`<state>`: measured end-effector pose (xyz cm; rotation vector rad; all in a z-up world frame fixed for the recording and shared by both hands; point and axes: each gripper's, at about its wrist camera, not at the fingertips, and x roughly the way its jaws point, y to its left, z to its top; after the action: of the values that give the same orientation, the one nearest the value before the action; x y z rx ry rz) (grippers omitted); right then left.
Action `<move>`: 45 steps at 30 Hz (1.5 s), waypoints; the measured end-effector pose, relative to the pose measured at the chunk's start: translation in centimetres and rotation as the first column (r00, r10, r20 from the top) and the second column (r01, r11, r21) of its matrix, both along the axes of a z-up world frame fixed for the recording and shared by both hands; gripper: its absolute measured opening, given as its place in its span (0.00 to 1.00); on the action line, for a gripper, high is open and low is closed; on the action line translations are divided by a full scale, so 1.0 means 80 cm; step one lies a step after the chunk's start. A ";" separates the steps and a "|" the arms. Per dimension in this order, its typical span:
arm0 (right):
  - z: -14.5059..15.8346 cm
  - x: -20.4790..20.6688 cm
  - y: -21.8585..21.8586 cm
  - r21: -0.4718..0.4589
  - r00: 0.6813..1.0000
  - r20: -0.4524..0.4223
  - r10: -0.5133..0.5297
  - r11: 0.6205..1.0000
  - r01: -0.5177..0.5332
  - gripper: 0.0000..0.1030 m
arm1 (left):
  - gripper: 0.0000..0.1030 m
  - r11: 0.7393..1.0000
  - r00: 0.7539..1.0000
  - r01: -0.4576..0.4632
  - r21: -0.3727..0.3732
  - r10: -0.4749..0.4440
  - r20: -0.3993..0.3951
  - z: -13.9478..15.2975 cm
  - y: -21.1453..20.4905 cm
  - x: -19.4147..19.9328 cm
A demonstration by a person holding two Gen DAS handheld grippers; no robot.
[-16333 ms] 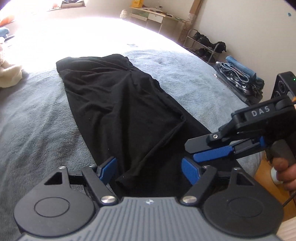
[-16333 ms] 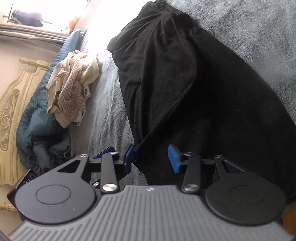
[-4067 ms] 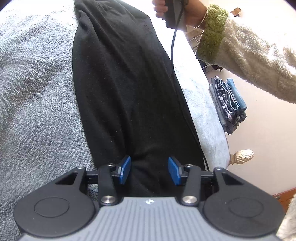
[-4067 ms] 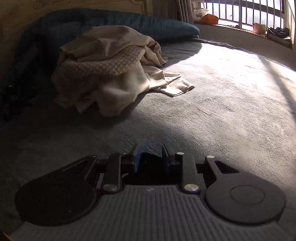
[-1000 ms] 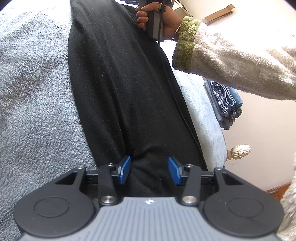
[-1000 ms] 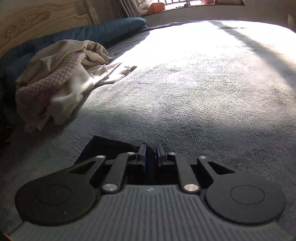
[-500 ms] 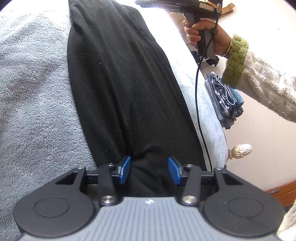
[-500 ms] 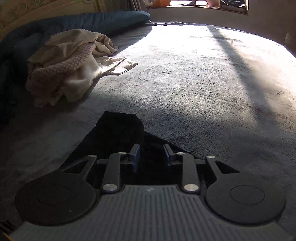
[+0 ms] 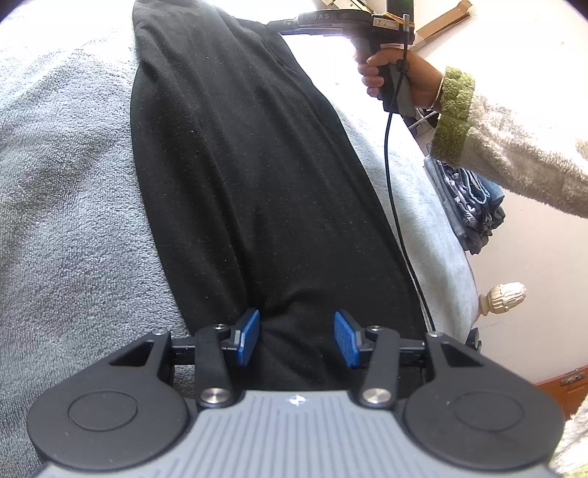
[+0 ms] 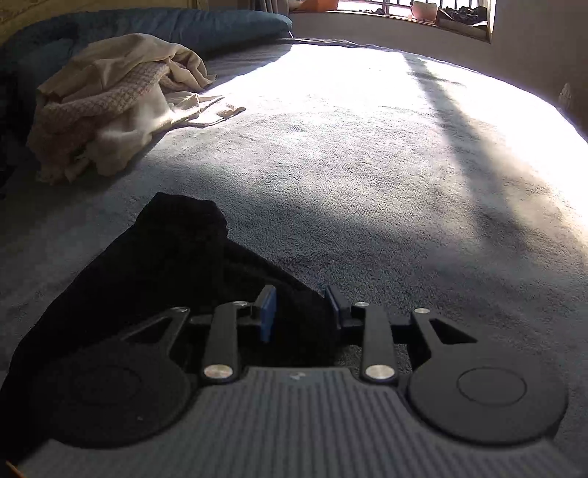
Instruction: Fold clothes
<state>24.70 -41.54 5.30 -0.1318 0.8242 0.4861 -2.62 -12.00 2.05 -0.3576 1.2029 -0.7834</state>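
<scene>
A long black garment (image 9: pixel 239 165) lies lengthwise as a narrow strip on the grey bed cover (image 9: pixel 66 220). My left gripper (image 9: pixel 297 340) sits low over its near end. The blue pads stand apart with black cloth running between and under them. My right gripper (image 10: pixel 299 309) hovers at the garment's far end (image 10: pixel 176 250). Its jaws stand parted and the pads do not press on the cloth below. In the left wrist view a hand (image 9: pixel 400 73) in a fleece sleeve holds that right gripper above the bed's right side.
A heap of cream and beige clothes (image 10: pixel 110 110) lies at the far left by a blue duvet (image 10: pixel 183 25). Folded blue clothes (image 9: pixel 466 206) and a bedpost knob (image 9: pixel 503 296) sit off the bed's right edge. A black cable (image 9: pixel 389 184) hangs over the garment's right edge.
The right gripper's jaws parted and let the garment's end drop onto the bed, then drew back and up. In the left wrist view its hand swung right. The left gripper stayed put.
</scene>
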 end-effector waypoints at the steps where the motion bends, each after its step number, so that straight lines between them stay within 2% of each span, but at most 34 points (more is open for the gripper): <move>1: -0.005 0.002 -0.001 0.014 1.000 -0.018 0.006 1.000 -0.006 0.27 | 0.45 1.000 1.000 0.001 0.006 -0.001 0.004 0.001 0.001 -0.002; 2: -0.009 0.002 -0.001 0.023 0.999 -0.030 0.011 1.000 -0.010 0.27 | 0.45 1.000 1.000 0.002 0.011 -0.002 0.006 0.002 -0.003 -0.003; 3: -0.010 0.001 0.001 0.021 1.000 -0.026 0.014 1.000 -0.013 0.21 | 0.46 1.000 1.000 0.003 0.015 -0.003 0.008 0.003 -0.009 -0.003; 4: -0.011 0.000 0.002 0.019 1.000 -0.018 0.013 1.000 -0.013 0.14 | 0.46 1.000 1.000 0.002 0.018 -0.002 0.009 0.004 -0.013 -0.003; 5: -0.010 -0.003 0.002 0.017 1.000 0.002 0.002 1.000 -0.002 0.01 | 0.46 1.000 1.000 0.001 0.020 -0.001 0.008 0.005 -0.012 -0.003; 7: -0.005 -0.008 -0.007 0.038 0.998 0.041 -0.042 0.998 0.040 0.01 | 0.46 1.000 1.000 0.000 0.021 0.000 0.008 0.007 0.019 -0.006; 9: -0.005 -0.010 -0.023 0.074 0.992 0.049 -0.118 0.991 0.115 0.01 | 0.46 1.000 1.000 0.000 0.024 -0.001 0.011 0.008 0.018 -0.006; 13: -0.027 -0.007 -0.049 0.124 0.972 -0.003 -0.234 0.965 0.232 0.01 | 0.46 1.000 1.000 0.002 0.024 -0.002 0.012 0.008 0.018 -0.005; 17: -0.039 -0.003 -0.056 0.143 0.953 -0.040 -0.301 0.942 0.304 0.04 | 0.46 1.000 1.000 0.001 0.023 -0.001 0.009 0.008 0.018 -0.003; 20: -0.016 -0.015 -0.067 0.192 0.930 0.015 -0.367 0.914 0.357 0.06 | 0.46 1.000 1.000 -0.005 0.021 0.005 0.006 0.007 0.012 -0.003; 22: 0.009 -0.028 -0.064 0.245 0.937 0.080 -0.341 0.918 0.313 0.06 | 0.46 1.000 1.000 -0.010 0.017 0.009 0.004 0.006 0.016 -0.003; 23: 0.017 -0.030 -0.052 0.246 0.957 0.092 -0.274 0.938 0.244 0.06 | 0.46 1.000 1.000 -0.011 0.015 0.011 0.004 0.006 0.017 -0.003; 26: 0.011 -0.013 0.000 0.194 0.998 0.032 -0.048 0.980 0.041 0.06 | 0.46 1.000 1.000 -0.011 0.014 0.010 0.008 0.006 0.018 -0.004; 28: -0.012 0.005 0.032 0.130 0.999 -0.030 0.039 0.991 -0.035 0.06 | 0.46 1.000 1.000 -0.014 0.011 0.014 0.010 0.005 0.019 -0.005; 29: -0.026 0.016 0.041 0.093 0.998 -0.047 0.039 0.995 -0.035 0.05 | 0.46 1.000 1.000 -0.016 0.008 0.016 0.011 0.005 0.019 -0.005; 32: -0.045 0.040 0.034 0.085 0.997 -0.009 -0.083 0.993 0.083 0.00 | 0.46 1.000 1.000 -0.019 -0.002 0.019 0.010 0.003 0.022 -0.006; 34: -0.037 0.047 0.018 0.107 0.977 0.025 -0.214 0.972 0.210 0.07 | 0.46 1.000 1.000 -0.023 -0.009 0.023 0.004 0.002 0.025 -0.006; 35: -0.029 0.044 0.010 0.135 0.975 0.028 -0.219 0.968 0.213 0.07 | 0.46 1.000 1.000 -0.025 -0.013 0.025 0.001 0.002 0.026 -0.006; 38: -0.013 0.027 0.011 0.234 0.998 -0.016 -0.060 0.970 0.062 0.07 | 0.46 0.999 0.999 -0.033 -0.022 0.033 -0.004 0.000 0.029 -0.005; 40: -0.017 0.019 0.032 0.191 0.996 -0.063 0.061 0.980 -0.048 0.08 | 0.46 0.999 0.999 -0.035 -0.023 0.035 -0.005 -0.001 0.031 -0.005; 41: -0.025 0.021 0.041 0.118 0.995 -0.075 0.061 0.992 -0.052 0.08 | 0.46 0.999 0.999 -0.033 -0.019 0.033 -0.005 0.001 0.031 -0.005; 42: -0.032 0.025 0.045 0.024 0.998 -0.066 0.013 1.000 -0.011 0.08 | 0.46 0.999 0.999 -0.034 -0.015 0.034 -0.005 0.003 0.032 -0.005; 44: -0.019 0.030 0.022 0.021 0.994 -0.019 -0.109 0.994 0.110 0.05 | 0.46 0.999 0.999 -0.042 -0.007 0.042 -0.008 0.006 0.036 -0.005; 45: -0.010 0.030 0.011 0.021 0.987 0.007 -0.161 0.987 0.161 0.09 | 0.46 0.999 0.999 -0.049 -0.003 0.049 -0.011 0.007 0.037 -0.005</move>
<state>27.07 -40.68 4.54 -0.0474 0.8133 0.3412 -3.03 -9.04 2.63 -0.3928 1.1985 -0.7417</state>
